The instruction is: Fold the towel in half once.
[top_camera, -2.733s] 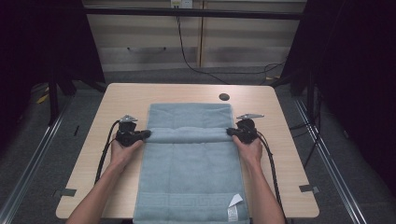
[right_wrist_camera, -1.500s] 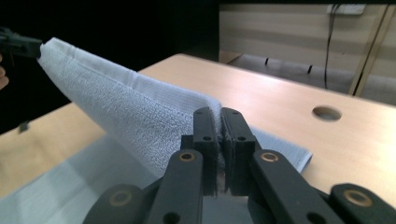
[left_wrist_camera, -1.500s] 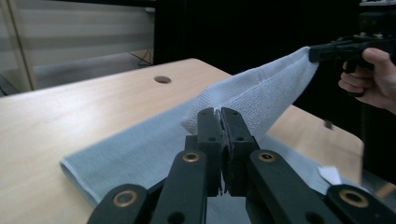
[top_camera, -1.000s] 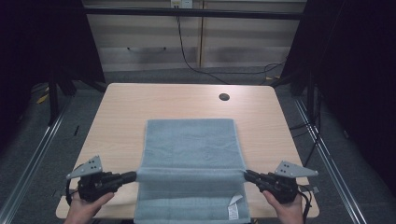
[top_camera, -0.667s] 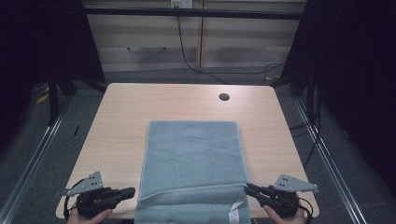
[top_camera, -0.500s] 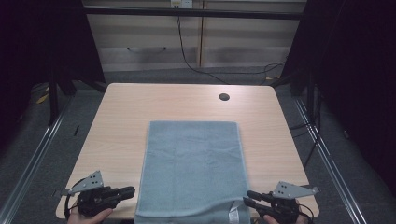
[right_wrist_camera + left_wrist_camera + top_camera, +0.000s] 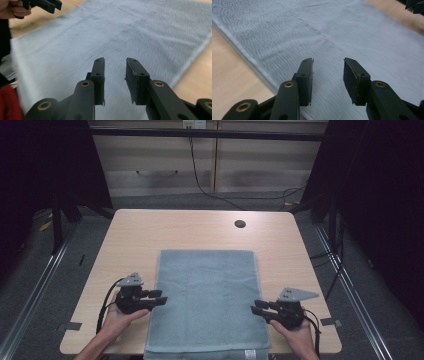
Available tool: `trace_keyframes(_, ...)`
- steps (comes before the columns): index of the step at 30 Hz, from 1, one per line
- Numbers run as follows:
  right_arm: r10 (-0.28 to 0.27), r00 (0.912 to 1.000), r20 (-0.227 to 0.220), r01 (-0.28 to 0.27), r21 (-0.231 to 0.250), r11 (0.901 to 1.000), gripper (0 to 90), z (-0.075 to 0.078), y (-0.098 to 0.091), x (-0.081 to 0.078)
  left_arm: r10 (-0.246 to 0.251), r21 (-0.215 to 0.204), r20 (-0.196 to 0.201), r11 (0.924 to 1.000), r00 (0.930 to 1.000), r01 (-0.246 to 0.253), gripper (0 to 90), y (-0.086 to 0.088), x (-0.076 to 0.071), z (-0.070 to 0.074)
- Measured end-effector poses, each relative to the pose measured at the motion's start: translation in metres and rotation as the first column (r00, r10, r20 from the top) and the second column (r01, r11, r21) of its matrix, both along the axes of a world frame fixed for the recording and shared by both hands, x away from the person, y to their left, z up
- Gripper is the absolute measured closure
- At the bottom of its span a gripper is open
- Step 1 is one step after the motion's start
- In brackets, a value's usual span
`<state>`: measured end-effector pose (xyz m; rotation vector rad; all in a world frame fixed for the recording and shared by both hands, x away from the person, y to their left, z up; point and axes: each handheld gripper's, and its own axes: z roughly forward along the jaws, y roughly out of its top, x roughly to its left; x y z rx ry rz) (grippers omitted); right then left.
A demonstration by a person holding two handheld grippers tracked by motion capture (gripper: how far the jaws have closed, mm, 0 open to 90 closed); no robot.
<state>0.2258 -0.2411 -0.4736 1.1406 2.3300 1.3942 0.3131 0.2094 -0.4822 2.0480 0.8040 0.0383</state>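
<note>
A grey-blue towel [image 7: 207,300] lies flat and folded on the wooden table [image 7: 175,230], its near edge hanging over the front. My left gripper [image 7: 159,297] points at the towel's left edge. Its jaws have just been opening and stand open over the cloth [image 7: 337,32] with nothing between them [image 7: 328,61]. My right gripper [image 7: 256,307] points at the right edge. Its jaws have also just been opening and are open above the towel [image 7: 125,30], gripping nothing [image 7: 115,60]. Each gripper view shows the other gripper far off [image 7: 415,5] [image 7: 47,5].
A round cable hole [image 7: 240,224] sits in the table's far middle. A white label [image 7: 250,353] shows at the towel's near right corner. Dark floor and metal rails flank the table, with a wall and cables behind.
Both grippers drew the folded edge to the table's front and let it go. Since then they have moved forward and inward to the towel's sides, with jaws wider apart.
</note>
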Motion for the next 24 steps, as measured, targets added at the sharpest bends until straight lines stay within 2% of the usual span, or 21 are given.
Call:
trace_keyframes(2,0.007,1.0000,-0.005,-0.007,-0.006,1.0000,68.5,-0.001,0.008,0.017,0.008,-0.001,-0.017,1.0000,0.9998,-0.008,57.9,-0.004,0.011,-0.001)
trace_keyframes(7,-0.009,0.9999,-0.013,0.009,-0.038,0.9992,63.8,-0.004,0.022,0.052,0.060,0.036,-0.010,0.9976,0.9981,-0.060,56.3,-0.009,0.032,-0.008)
trace_keyframes(9,-0.024,0.9991,-0.034,0.022,-0.039,0.9990,62.6,-0.010,0.025,0.067,0.087,0.027,-0.005,0.9959,0.9962,-0.087,55.9,-0.009,0.038,-0.012)
trace_keyframes(13,-0.046,0.9959,-0.078,0.041,-0.064,0.9971,59.8,-0.024,0.031,0.087,0.085,0.045,-0.004,0.9953,0.9963,-0.085,55.2,-0.008,0.042,-0.021)
trace_keyframes(14,-0.048,0.9953,-0.085,0.042,-0.065,0.9970,59.5,-0.025,0.032,0.089,0.086,0.036,-0.004,0.9957,0.9963,-0.086,55.2,-0.007,0.043,-0.022)
trace_keyframes(17,-0.067,0.9941,-0.085,0.063,-0.052,0.9967,58.0,-0.030,0.035,0.095,0.082,0.043,0.006,0.9957,0.9966,-0.082,52.2,-0.007,0.043,-0.023)
trace_keyframes(22,-0.060,0.9939,-0.093,0.050,-0.105,0.9932,56.1,-0.032,0.038,0.091,0.065,0.082,0.045,0.9943,0.9969,-0.068,53.6,-0.010,0.038,-0.024)
trace_keyframes(24,-0.058,0.9939,-0.094,0.046,-0.126,0.9909,54.9,-0.032,0.042,0.086,0.065,0.083,0.050,0.9942,0.9966,-0.069,53.7,-0.009,0.034,-0.025)
